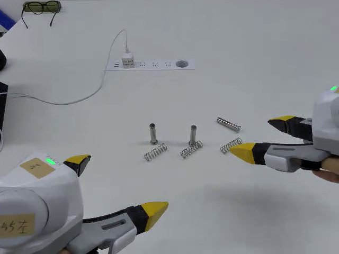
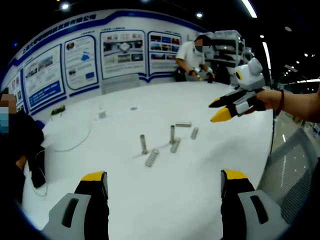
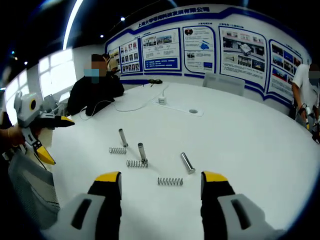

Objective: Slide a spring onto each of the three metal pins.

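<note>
A paper label (image 1: 16,226) on the left gripper (image 1: 117,184) carries handwriting that looks like "55" plus 1 unclear character. A smaller label (image 1: 37,168) above it has an unreadable scribble. The wall headline (image 3: 187,10) and the posters (image 3: 200,42) carry Chinese print too small to read.

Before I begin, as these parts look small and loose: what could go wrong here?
The lying pin is round and on its side, so a nudge may roll it. The left upright pin and middle upright pin stand free, with the left spring and middle spring close by their bases; picking those up could topple a pin. The right hand-held gripper, open, hovers near the right spring; a hard pinch might flick it away.
</note>
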